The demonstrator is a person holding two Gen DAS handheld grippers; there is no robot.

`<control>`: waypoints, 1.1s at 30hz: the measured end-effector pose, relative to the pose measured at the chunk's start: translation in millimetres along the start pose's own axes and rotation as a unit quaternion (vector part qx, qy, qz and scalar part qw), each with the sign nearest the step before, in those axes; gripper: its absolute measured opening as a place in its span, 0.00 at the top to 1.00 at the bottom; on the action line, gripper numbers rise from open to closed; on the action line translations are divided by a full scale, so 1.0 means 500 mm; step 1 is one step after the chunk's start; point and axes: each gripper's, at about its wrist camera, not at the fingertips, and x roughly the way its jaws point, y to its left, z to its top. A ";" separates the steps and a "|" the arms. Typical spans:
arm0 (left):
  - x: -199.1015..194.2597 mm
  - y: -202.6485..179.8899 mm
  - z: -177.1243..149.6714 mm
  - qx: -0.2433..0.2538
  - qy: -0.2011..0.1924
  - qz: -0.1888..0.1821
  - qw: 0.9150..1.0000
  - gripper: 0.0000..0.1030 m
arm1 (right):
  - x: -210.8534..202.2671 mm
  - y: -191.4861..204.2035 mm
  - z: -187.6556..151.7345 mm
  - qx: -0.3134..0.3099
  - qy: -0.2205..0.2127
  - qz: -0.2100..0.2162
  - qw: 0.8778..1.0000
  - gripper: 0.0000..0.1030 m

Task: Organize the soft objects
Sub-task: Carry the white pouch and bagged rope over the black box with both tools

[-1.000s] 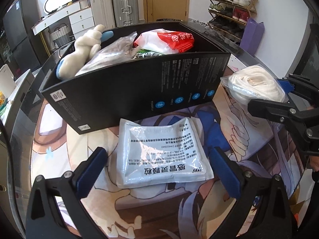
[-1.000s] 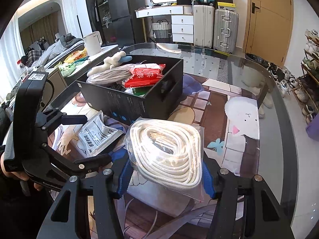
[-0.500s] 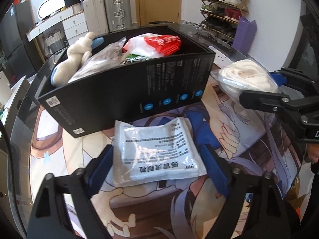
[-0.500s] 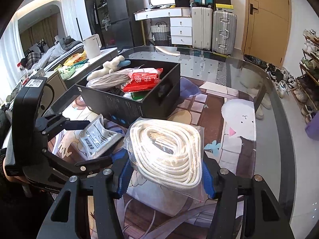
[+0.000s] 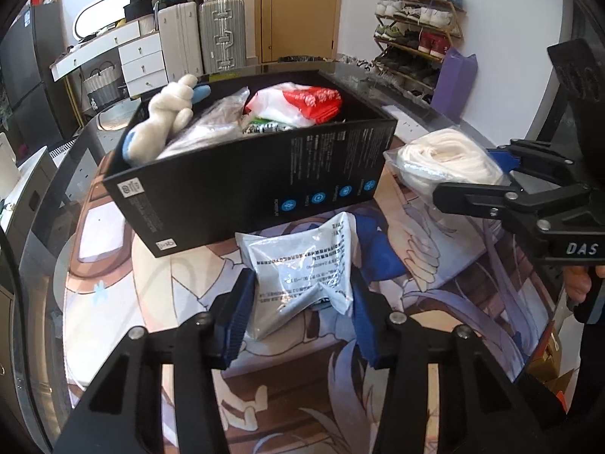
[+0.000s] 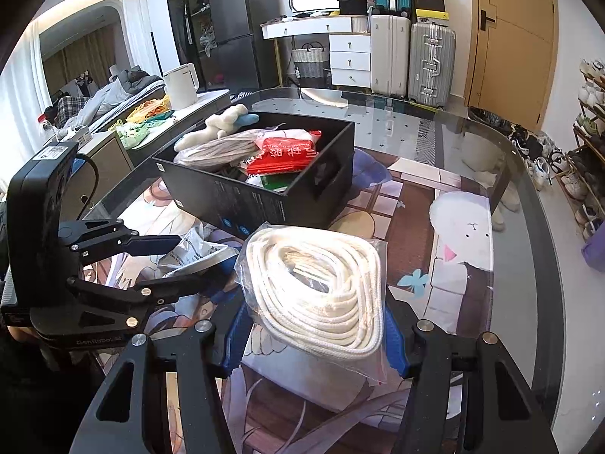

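Note:
My left gripper [image 5: 300, 314] is shut on a white foil pouch with black print [image 5: 302, 261], crumpled between the blue pads and lifted off the mat. My right gripper [image 6: 315, 335] is shut on a clear bag of coiled white rope [image 6: 315, 283], held above the mat; the bag also shows in the left wrist view [image 5: 446, 162]. A black open box [image 5: 257, 185] stands behind the pouch. It holds a white and blue plush toy [image 5: 166, 121], a red and white packet [image 5: 302, 104] and a clear bag [image 5: 211, 121]. The box shows in the right wrist view [image 6: 261, 189] too.
A printed anime mat [image 6: 457, 249] covers the round glass table [image 6: 529, 204]. Suitcases [image 6: 412, 56] and white drawers stand beyond the table, a shoe rack [image 5: 416, 38] at the right wall, a white kettle [image 6: 183, 85] on a side counter at left.
My left gripper has closed on the pouch, which now bulges and is raised from the mat. The view has drawn back from the box. The right gripper keeps hold of the rope bag.

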 end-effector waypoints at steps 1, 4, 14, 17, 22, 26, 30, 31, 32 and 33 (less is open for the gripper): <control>-0.007 0.001 -0.002 0.000 -0.004 -0.001 1.000 0.54 | -0.001 0.000 0.000 0.000 -0.001 0.000 1.000 0.42; -0.033 0.004 -0.004 -0.002 -0.018 -0.009 1.000 0.54 | -0.006 0.001 0.001 -0.001 -0.005 0.000 1.000 0.42; -0.131 0.035 0.021 -0.021 -0.073 -0.035 0.997 0.54 | -0.029 0.018 0.009 -0.010 -0.031 -0.001 0.999 0.42; -0.150 0.049 0.037 -0.026 -0.084 -0.028 0.996 0.54 | -0.030 0.024 0.011 -0.012 -0.033 -0.001 0.999 0.42; -0.173 0.070 0.064 -0.030 -0.099 -0.016 0.995 0.54 | -0.031 0.037 0.022 -0.018 -0.039 -0.002 0.999 0.42; -0.172 0.091 0.088 -0.037 -0.104 -0.004 0.994 0.54 | -0.029 0.047 0.043 -0.020 -0.045 0.001 0.999 0.42; -0.155 0.105 0.111 -0.033 -0.102 0.006 0.994 0.54 | -0.018 0.061 0.079 -0.029 -0.047 0.003 0.998 0.42; -0.149 0.107 0.117 -0.031 -0.101 0.008 0.994 0.54 | -0.015 0.063 0.087 -0.032 -0.049 0.001 0.998 0.42; -0.144 0.108 0.122 -0.029 -0.101 0.009 0.994 0.54 | -0.013 0.067 0.094 -0.034 -0.051 0.000 0.998 0.42; -0.138 0.111 0.129 -0.030 -0.100 0.009 0.995 0.54 | -0.006 0.070 0.105 -0.036 -0.050 0.001 0.998 0.42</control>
